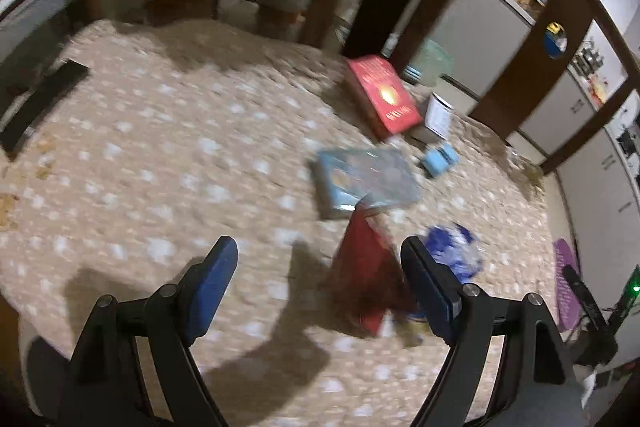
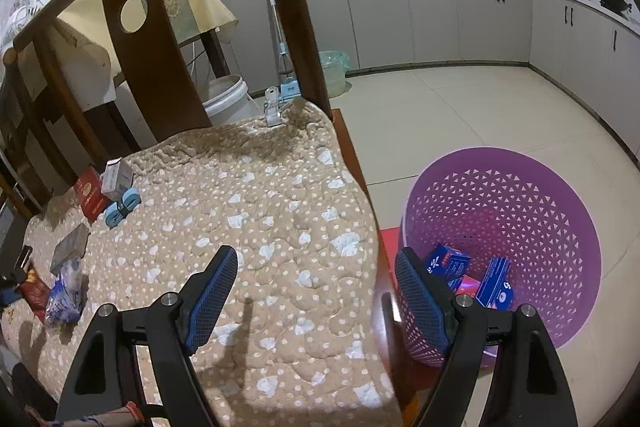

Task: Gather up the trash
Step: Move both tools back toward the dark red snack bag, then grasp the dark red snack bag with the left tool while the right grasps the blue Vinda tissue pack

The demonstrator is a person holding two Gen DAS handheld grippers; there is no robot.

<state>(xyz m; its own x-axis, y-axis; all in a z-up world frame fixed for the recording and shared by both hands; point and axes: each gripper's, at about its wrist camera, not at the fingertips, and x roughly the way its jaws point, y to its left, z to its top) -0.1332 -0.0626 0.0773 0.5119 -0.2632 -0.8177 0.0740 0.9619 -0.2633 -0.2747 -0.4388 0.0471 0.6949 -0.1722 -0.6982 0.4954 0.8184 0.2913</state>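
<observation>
The left gripper (image 1: 320, 291) has its jaws wide w/ nothing held. It hangs over the bench (image 1: 160, 147), which has a spotty tan quilt on it. A dark red wrapper (image 1: 368, 279) lies between the jaws, closer to the right-hand one, not pinched yet. Just beside it, on the far side of that jaw, is a crumpled blue & white bag (image 1: 454, 251). That's the trash still to get. Past them lie a blue book (image 1: 364, 183), a red box (image 1: 382, 95), a white box (image 1: 438, 115) & a small blue toy (image 1: 440, 159).

The right gripper (image 2: 316, 299) also has wide jaws, empty. It sits by the bench edge, next to the purple bin (image 2: 520, 195) on the floor. Blue boxes (image 2: 472, 275) lie in the bin already.

What could go wrong:
- The left view is blurry, so it's hard to judge the aim. The jaws may close on the quilt & bunch it up.
- The wrapper is thin & flat. It may slip out, or only a corner gets caught.
- The bag is so close that the jaw could knock it away, maybe off the bench.
- The book touches the wrapper's far end, so it could get dragged too.
- The bin is light-looking; a bump may tip it.

Writing: the red box has gold letters, too blurry to read. The blue boxes have white marks, can't read those either.
</observation>
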